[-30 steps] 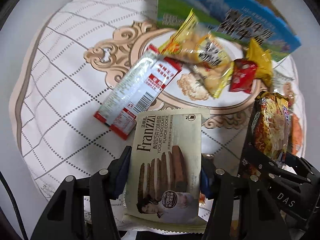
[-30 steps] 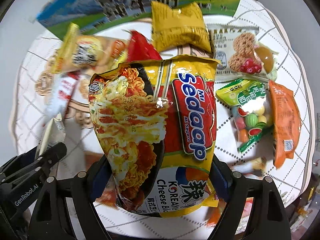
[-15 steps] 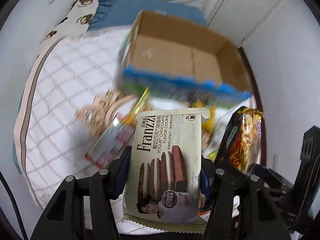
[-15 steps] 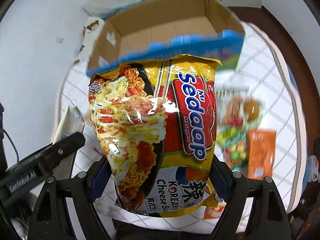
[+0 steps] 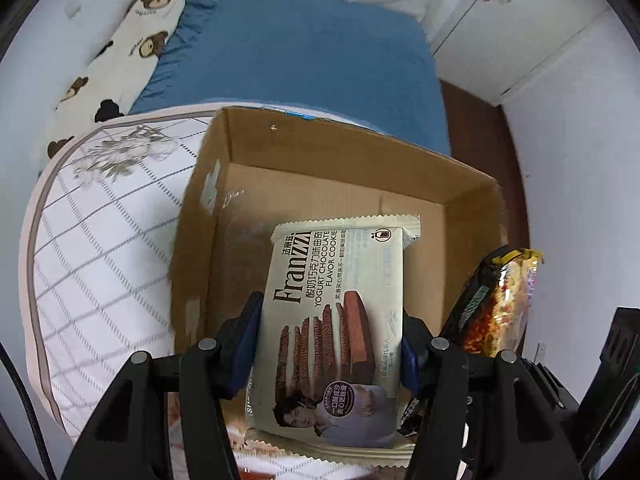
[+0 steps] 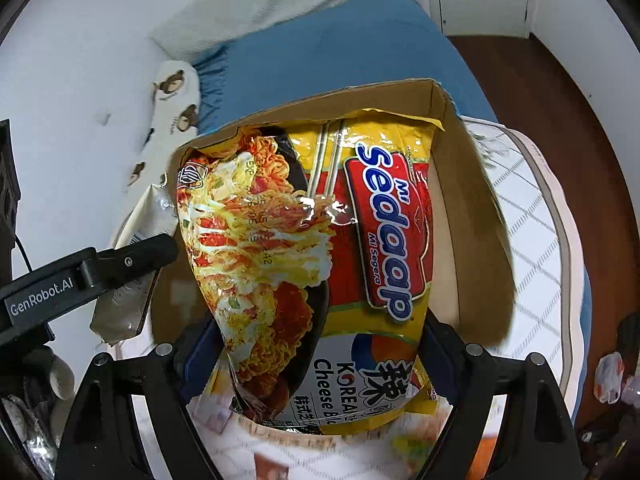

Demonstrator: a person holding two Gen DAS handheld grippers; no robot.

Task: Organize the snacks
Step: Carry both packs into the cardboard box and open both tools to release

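Observation:
My left gripper is shut on a cream Franzzi cookie pack, held over the open cardboard box, whose brown floor shows bare behind the pack. My right gripper is shut on a yellow-and-red Mi Sedaap noodle bag, which hangs above the same box and hides most of its inside. In the left wrist view the noodle bag shows edge-on at the right. The right wrist view catches the cookie pack side-on at the left, with one black finger of the left gripper across it.
The box sits on a white quilted mat with a grid pattern. Behind it lie a blue bed sheet and a bear-print pillow. White walls and a cabinet door stand beyond, with dark wood floor at the right.
Both grippers have travelled away from the snack pile, carrying their packs, and now hang over the open box. The loose snacks on the mat have dropped out of view.

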